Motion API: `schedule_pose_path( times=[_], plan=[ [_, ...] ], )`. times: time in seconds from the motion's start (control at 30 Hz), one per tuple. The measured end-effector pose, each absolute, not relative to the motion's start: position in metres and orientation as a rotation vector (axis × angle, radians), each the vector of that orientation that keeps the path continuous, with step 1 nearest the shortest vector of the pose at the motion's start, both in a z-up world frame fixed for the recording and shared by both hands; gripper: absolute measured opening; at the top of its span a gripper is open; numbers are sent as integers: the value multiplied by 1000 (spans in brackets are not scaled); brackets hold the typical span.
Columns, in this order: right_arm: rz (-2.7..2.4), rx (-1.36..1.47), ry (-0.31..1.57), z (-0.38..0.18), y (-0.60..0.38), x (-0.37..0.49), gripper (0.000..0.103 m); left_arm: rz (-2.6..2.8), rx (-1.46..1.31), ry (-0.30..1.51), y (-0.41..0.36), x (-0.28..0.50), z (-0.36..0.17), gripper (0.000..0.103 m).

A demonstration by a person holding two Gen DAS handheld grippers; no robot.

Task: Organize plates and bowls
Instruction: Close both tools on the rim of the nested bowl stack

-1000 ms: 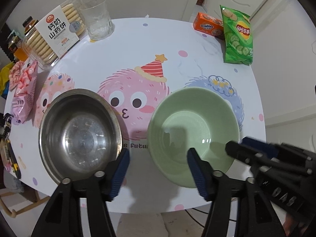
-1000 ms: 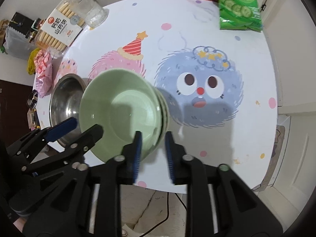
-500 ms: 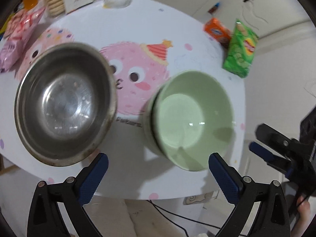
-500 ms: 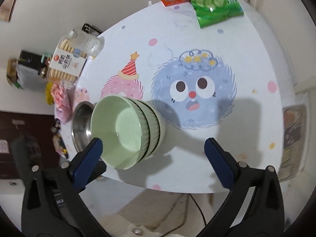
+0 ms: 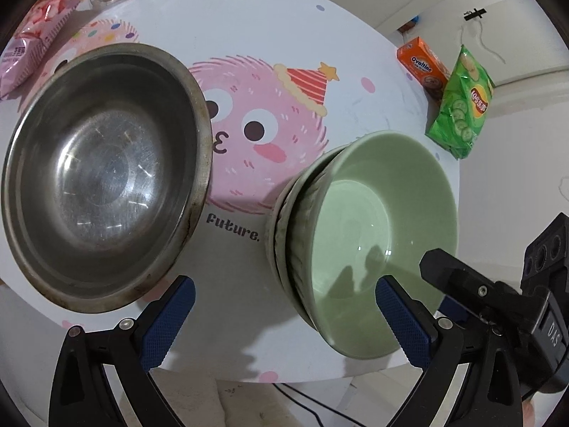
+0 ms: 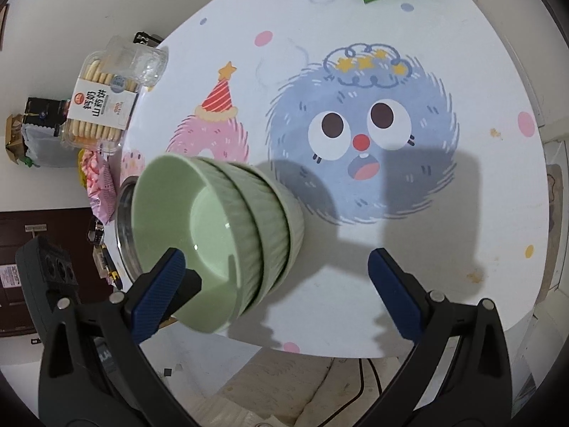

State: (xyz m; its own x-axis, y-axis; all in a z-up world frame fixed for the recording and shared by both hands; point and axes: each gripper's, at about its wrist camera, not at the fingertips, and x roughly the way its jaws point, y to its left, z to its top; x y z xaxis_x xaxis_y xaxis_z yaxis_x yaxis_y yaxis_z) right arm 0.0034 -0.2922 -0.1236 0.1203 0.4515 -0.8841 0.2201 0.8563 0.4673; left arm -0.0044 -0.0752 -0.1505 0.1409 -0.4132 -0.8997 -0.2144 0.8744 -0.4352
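Bowls shown on a round bench printed with cartoon faces. Three green bowls are nested in one stack near the bench's front edge; a steel bowl is set apart to their left. The left tool is spread wide and released, with nothing gripped between its blue pads. The right tool is likewise spread and empty, its left pad seen in front of the stack's rim.

Steel bowl beside stacked green bowls; left hand-held gripper wide, empty.
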Motion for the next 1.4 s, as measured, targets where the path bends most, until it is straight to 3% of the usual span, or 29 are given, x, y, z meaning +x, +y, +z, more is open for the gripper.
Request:
schedule_pose_path(
  times=[0.23,0.33,0.4,0.57,0.67,0.77,0.9,1.4],
  plan=[
    [174,543,1482,-131,-295,8,102,-158,-527,1443,-77,-2,-159,102],
    [190,540,1495,-135,-293,9,91,-170,-538,1452,-78,0,-163,100],
    [196,548,1504,-139,-292,10,78,-170,-544,1468,-80,1,-167,93],
    [203,566,1519,-146,-290,10,65,-177,-556,1485,-80,3,-173,84],
    [207,573,1532,-149,-289,11,50,-189,-571,1465,-80,4,-169,75],
    [216,576,1530,-150,-288,11,48,-201,-567,1455,-83,6,-165,67],
    [238,588,1529,-147,-284,13,36,-218,-563,1450,-88,8,-160,55],
    [222,486,1533,-142,-272,13,35,-222,-601,1454,-82,8,-162,47]
  ],
)
